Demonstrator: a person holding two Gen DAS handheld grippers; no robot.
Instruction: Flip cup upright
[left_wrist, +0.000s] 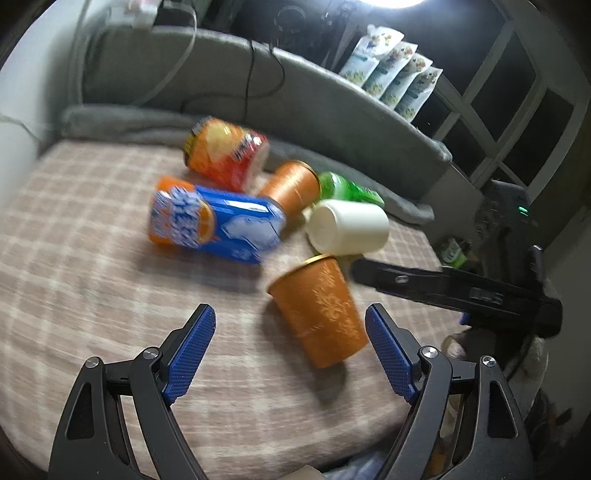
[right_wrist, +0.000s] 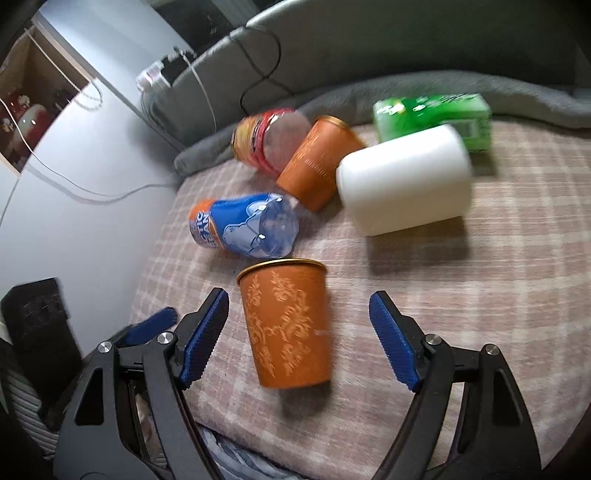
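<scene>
Cup (right_wrist: 286, 326) on its side on bed (right_wrist: 480, 295), axis toward 12 o'clock | right tongs (right_wrist: 299, 336) released, straddling it | left tongs (left_wrist: 291, 349) released, nearby.

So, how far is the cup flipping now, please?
Done: the near orange cup looks upright on the blanket, gold rim on top. In hand: nothing; the right hand-held gripper is open around that cup without touching it, and the left hand-held gripper is open and empty. Left: the far orange cup and the white cup lie on their sides.
</scene>
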